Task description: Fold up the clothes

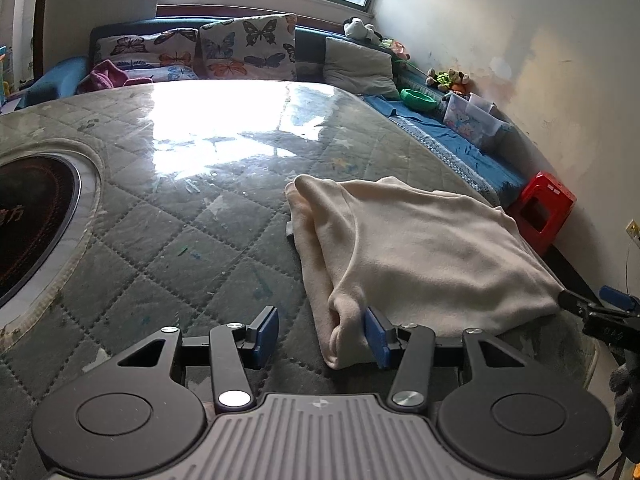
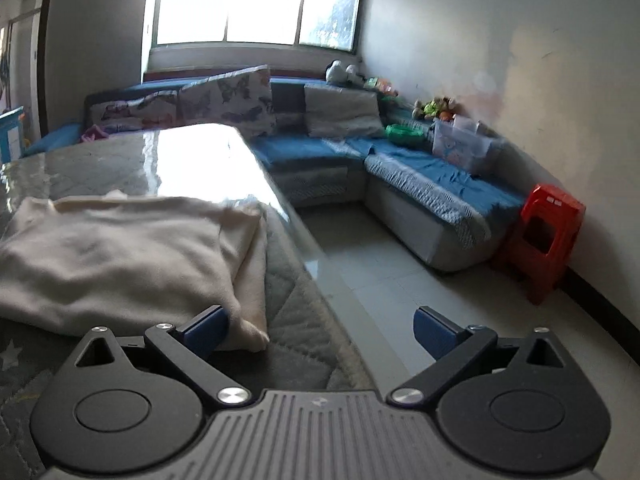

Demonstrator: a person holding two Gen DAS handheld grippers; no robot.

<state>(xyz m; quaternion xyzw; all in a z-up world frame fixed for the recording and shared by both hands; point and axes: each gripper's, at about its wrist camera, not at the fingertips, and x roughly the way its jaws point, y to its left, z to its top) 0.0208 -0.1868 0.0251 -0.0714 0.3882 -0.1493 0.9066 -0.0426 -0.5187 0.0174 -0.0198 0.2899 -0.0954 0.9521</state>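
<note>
A: Where is the garment?

B: The cream garment (image 1: 420, 248) lies folded on the tabletop (image 1: 180, 208), at the right side, with its right edge running along the tabletop's right edge. In the right wrist view the same garment (image 2: 120, 252) shows two stacked layers, the upper one ending short of the lower one along that edge.

A: And the left hand-held gripper (image 1: 326, 334)?

B: Its jaws are spread wide. The near left corner of the garment sits between the blue pads (image 1: 376, 336), bunched into a soft fold against the right pad, but nothing is pinched, so it is released.

A: The right hand-held gripper (image 2: 320, 330)?

B: Also released, jaws far apart. Its left pad (image 2: 208, 330) touches the near right corner of the garment; the right pad hangs out past the tabletop's edge, over the floor (image 2: 400, 280). In the left wrist view the tip of this hand-held gripper (image 1: 592, 304) seems to meet the cloth's corner, though the picture's rim distorts it, so I cannot say for sure there.

A: Anything else on the tabletop?

B: A round black inset (image 1: 32, 220) with a pale ring at the left edge. Beyond the tabletop stand a blue sofa (image 2: 420, 184) with butterfly cushions (image 1: 248, 48) and a red stool (image 2: 540, 240) by the wall.
</note>
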